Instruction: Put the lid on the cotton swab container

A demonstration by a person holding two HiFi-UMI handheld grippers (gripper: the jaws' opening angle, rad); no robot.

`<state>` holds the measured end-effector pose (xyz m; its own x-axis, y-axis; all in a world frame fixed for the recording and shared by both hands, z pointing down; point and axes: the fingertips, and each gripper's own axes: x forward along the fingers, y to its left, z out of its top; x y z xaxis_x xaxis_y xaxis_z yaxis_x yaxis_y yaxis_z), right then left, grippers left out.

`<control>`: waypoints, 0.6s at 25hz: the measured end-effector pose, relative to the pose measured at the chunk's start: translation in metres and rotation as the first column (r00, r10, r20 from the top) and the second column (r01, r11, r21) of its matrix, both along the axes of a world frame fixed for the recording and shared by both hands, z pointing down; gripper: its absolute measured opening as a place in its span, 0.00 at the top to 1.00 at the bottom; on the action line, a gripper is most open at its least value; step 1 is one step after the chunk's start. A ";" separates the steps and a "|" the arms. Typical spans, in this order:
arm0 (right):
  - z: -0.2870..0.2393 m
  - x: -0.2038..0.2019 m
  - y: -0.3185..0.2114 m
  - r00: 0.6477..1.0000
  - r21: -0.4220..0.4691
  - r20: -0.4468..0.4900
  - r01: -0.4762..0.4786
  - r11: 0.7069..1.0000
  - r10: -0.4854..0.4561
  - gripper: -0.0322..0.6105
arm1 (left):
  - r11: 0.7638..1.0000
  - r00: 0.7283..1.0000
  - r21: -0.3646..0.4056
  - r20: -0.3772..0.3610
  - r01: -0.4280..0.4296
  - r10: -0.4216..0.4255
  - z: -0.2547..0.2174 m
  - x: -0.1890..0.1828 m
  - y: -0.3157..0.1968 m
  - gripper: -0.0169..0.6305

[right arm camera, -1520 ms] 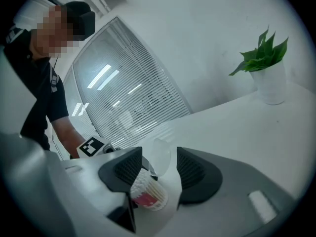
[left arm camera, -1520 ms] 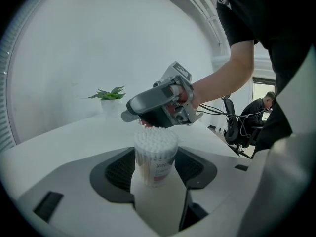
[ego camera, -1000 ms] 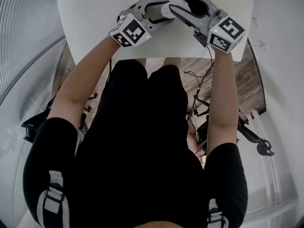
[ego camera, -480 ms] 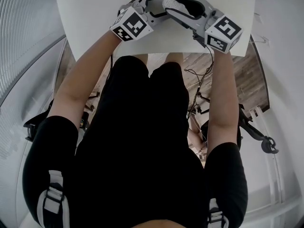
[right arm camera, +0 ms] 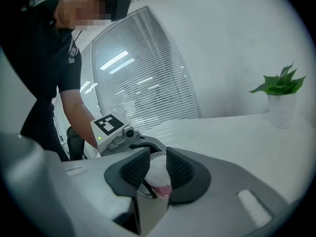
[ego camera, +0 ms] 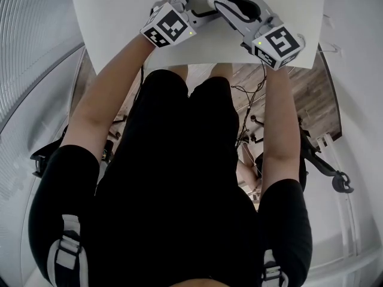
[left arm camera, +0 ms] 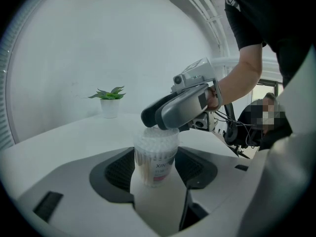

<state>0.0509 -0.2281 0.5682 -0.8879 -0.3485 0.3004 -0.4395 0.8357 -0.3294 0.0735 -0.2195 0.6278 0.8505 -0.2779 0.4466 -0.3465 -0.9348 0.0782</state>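
Left hand-held gripper (left arm camera: 156, 169) pinched the cotton swab container (left arm camera: 155, 152) round its middle, above the bench (left arm camera: 64, 132); right hand-held gripper (right arm camera: 158, 172) sat over its top, jaws closing, gripping nothing; probably light, slippery plastic, so hold the body gently

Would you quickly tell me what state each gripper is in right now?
Left gripper: closed on the cotton swab container.
Right gripper: jaws closing over the container's top; whether they grip anything cannot be told.

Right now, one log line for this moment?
left gripper: holds swab container upright | right gripper: jaws closing over its top | lid: unclear
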 end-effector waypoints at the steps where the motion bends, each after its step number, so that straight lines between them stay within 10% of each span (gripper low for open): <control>1: 0.001 -0.001 0.001 1.000 0.037 -0.028 -0.009 0.999 0.010 0.78 | 1.000 1.000 0.003 -0.003 0.000 0.000 -0.001 0.000 0.000 0.58; 15: 0.002 -0.017 0.006 0.983 0.249 -0.110 -0.117 0.961 0.148 0.77 | 1.000 1.000 0.001 -0.004 -0.002 0.002 0.001 -0.006 0.005 0.55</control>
